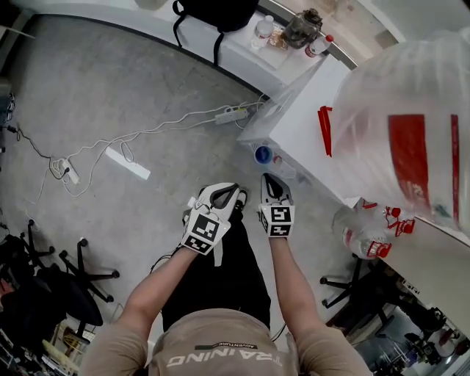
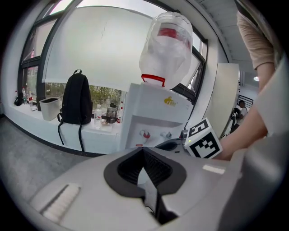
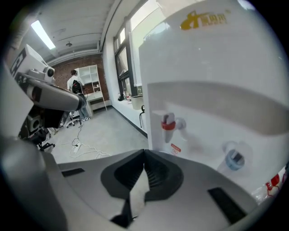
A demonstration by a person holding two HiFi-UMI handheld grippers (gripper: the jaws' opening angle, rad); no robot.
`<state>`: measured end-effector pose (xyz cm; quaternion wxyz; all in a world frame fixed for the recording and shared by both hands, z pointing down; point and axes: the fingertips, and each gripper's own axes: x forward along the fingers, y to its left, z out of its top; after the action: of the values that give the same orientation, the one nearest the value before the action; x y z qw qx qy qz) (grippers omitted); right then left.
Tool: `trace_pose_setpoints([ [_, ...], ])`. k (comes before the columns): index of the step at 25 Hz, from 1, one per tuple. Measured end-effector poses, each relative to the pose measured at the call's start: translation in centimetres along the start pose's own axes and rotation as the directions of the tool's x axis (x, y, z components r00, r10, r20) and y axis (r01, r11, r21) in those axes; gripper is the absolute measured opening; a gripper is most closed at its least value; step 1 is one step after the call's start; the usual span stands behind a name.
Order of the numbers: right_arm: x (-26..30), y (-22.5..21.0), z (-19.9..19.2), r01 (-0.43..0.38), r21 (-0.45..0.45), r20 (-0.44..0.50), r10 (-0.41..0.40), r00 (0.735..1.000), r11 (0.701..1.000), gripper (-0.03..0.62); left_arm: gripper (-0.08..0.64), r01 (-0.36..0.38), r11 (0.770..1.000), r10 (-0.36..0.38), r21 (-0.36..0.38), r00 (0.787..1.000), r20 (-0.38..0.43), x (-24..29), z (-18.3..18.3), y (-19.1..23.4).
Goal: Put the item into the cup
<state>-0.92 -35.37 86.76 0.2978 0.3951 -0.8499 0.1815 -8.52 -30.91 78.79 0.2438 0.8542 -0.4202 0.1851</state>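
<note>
No cup and no loose item shows in any view. I stand facing a white water dispenser (image 1: 299,126) with a big clear bottle (image 1: 411,125) on top. My left gripper (image 1: 229,192) is held low in front of it, jaws shut with nothing between them. My right gripper (image 1: 272,180) is beside it, nearer the dispenser's blue tap (image 1: 263,154), also shut and empty. In the right gripper view the closed jaw tips (image 3: 144,154) point at the dispenser's front, with the red tap (image 3: 168,124) and blue tap (image 3: 235,159) just beyond. The left gripper view shows its closed tips (image 2: 143,150) and the right gripper's marker cube (image 2: 202,139).
Power strips and white cables (image 1: 126,161) lie on the grey floor to the left. A black backpack (image 1: 213,13) and drink bottles (image 1: 264,29) sit on the window ledge. Chair bases (image 1: 81,268) stand at lower left, and a plastic bag (image 1: 367,236) hangs at the right.
</note>
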Motion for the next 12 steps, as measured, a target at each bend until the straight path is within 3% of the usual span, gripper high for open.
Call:
trace_pose_setpoints([
  [12, -8.0, 4.1, 7.6, 0.0, 0.015, 0.037, 0.0, 0.999, 1.0, 0.011, 0.008, -0.044, 0.997, 0.039, 0.061, 0.996, 0.081, -4.9, 8.6, -0.5],
])
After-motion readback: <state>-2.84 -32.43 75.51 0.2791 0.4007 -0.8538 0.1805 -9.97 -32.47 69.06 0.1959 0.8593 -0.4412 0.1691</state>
